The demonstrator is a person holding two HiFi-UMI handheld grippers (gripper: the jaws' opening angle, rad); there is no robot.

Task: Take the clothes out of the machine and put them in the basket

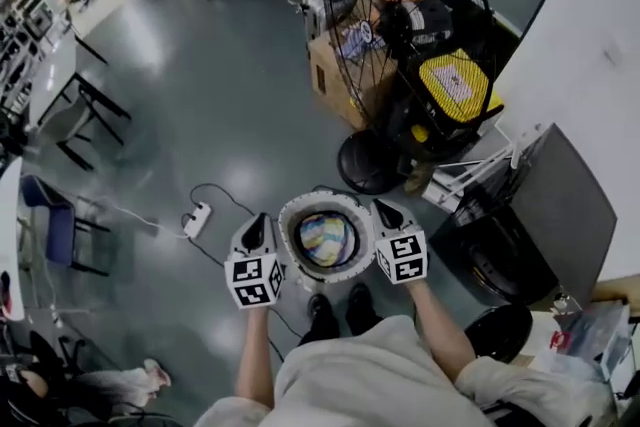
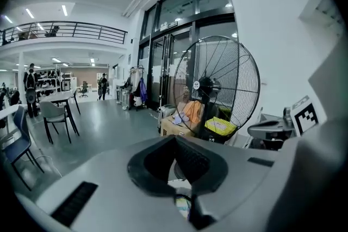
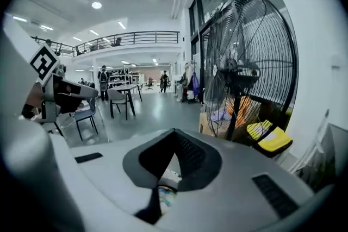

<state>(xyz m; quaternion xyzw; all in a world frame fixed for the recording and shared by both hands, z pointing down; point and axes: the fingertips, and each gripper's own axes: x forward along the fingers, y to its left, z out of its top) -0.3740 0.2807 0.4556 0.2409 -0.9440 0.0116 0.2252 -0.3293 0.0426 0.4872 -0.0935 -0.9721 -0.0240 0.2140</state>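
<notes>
Left gripper (image 1: 257, 220), right gripper (image 1: 384, 208): jaws narrow, pinching your basket (image 1: 325, 201) between them | washing machine (image 1: 560, 205) lower right, nearer right gripper.

This looks like a big open workshop or lab hall. It has a polished grey floor (image 1: 200, 95), a railed mezzanine (image 2: 65, 30) overhead and tall glass doors (image 2: 163, 62). There are work tables (image 2: 57, 96) with chairs (image 2: 54, 114), an industrial pedestal fan (image 3: 247, 70), a cardboard box (image 1: 330, 75) of oddments, and people (image 2: 103, 84) standing at the far end.
</notes>
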